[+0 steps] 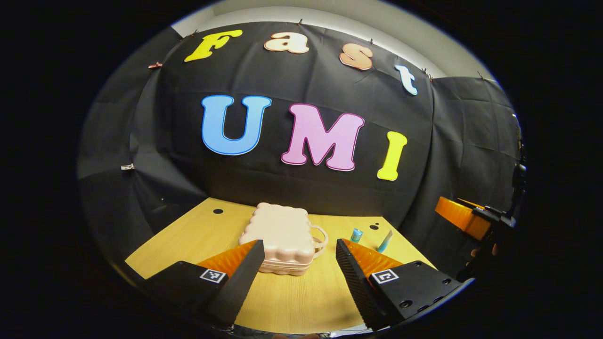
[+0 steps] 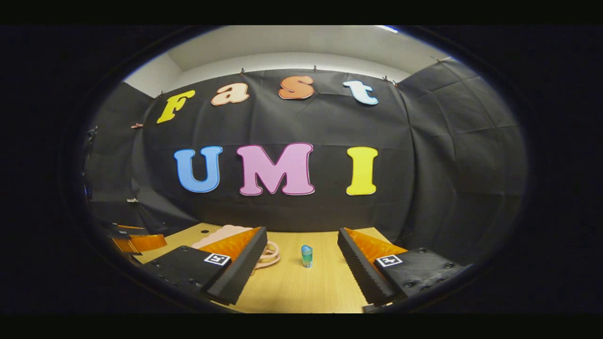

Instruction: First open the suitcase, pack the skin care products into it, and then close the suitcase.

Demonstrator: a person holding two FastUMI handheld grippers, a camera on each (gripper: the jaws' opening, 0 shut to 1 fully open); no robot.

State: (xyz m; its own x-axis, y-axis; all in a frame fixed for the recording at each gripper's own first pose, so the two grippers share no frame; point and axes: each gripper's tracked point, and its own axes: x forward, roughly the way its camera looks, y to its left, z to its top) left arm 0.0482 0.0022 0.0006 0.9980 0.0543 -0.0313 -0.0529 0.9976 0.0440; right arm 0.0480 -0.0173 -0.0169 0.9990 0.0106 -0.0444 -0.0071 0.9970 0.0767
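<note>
Suitcase (image 1: 282,238) shut on the tabletop (image 1: 301,301), both grippers' fingers spread wide, holding nothing.
Risk: nudging the light case sideways could topple the small bottle (image 2: 306,255) standing just beside it.

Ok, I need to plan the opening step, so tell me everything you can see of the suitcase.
The suitcase is small and pale pink, with a smooth hard-looking shell and a scalloped, wavy outline. It lies flat and closed on the wooden table, a seam line running around its side. A looped handle sticks out on the side toward the skincare bottles. Nothing touches it except the table; it sits ahead of the open left gripper. In the right gripper view its handle side shows behind a finger.
</note>
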